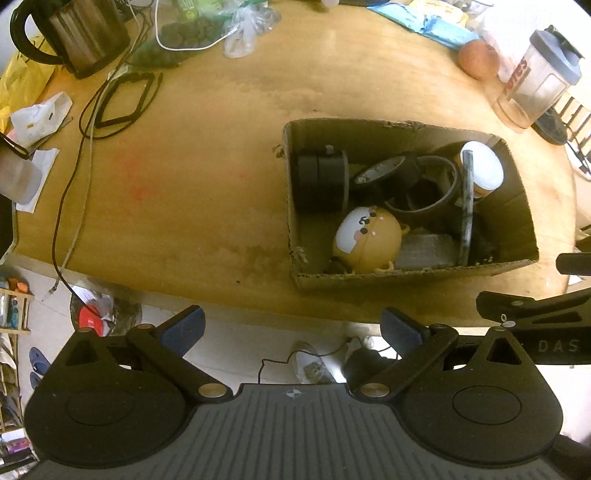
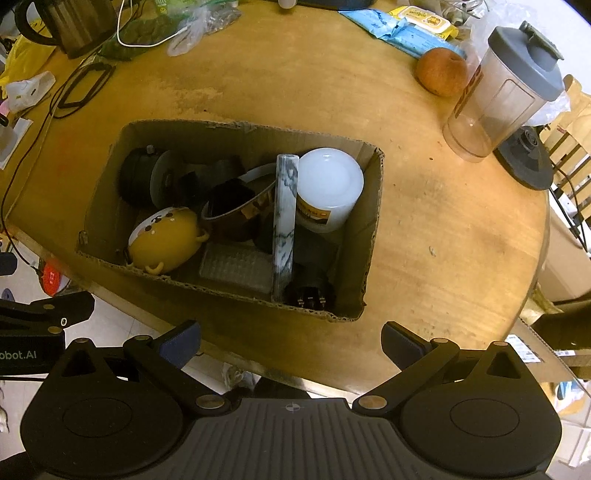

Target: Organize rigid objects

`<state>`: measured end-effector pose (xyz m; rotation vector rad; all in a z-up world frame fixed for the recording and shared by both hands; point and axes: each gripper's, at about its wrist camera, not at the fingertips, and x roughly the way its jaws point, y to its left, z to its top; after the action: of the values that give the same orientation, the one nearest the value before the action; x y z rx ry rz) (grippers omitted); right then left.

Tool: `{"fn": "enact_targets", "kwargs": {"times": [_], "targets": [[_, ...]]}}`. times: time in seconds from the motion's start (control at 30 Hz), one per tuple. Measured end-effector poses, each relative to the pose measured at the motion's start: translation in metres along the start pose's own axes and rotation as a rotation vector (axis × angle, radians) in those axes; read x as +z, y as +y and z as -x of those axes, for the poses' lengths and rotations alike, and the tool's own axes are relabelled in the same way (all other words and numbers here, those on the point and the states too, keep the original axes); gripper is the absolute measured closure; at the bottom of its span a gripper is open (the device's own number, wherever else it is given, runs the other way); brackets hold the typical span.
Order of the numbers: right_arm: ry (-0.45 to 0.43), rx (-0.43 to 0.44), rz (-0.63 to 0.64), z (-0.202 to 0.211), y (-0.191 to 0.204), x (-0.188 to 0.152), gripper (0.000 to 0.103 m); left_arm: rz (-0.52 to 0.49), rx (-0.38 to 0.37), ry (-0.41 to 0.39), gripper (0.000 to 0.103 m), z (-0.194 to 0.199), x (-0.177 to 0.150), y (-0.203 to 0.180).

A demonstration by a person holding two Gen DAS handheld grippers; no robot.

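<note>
An open cardboard box (image 1: 413, 275) (image 2: 354, 251) stands on the round wooden table. It holds a yellow cartoon-face toy (image 1: 365, 236) (image 2: 166, 236), a black wheel (image 1: 321, 181) (image 2: 138, 179), a dark bowl (image 2: 236, 206), a marble-patterned bar (image 1: 467, 206) (image 2: 284, 218), a white-lidded jar (image 1: 484, 168) (image 2: 327, 188) and a clear plastic tray (image 2: 236, 267). My left gripper (image 1: 293, 330) is open and empty, below the table's near edge, left of the box. My right gripper (image 2: 291, 341) is open and empty, just in front of the box.
A steel kettle (image 1: 79, 35), cables (image 1: 125, 99) and plastic bags (image 1: 243, 31) lie at the table's far left. An apple (image 2: 441, 72), a shaker bottle (image 2: 506, 92), a black lid (image 2: 526, 162) and blue packets (image 2: 402, 29) stand at the far right. The floor lies below the near edge.
</note>
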<state>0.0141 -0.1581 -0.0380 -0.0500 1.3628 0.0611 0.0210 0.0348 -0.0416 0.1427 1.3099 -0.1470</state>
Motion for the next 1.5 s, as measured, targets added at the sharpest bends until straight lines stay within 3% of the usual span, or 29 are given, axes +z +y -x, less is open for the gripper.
{"fn": "enact_targets", "kwargs": {"times": [1.5], "targets": [[-0.019, -0.006, 0.008, 0.003, -0.008, -0.002, 0.0, 0.02, -0.024, -0.008, 0.0, 0.002, -0.001, -0.003]]}}
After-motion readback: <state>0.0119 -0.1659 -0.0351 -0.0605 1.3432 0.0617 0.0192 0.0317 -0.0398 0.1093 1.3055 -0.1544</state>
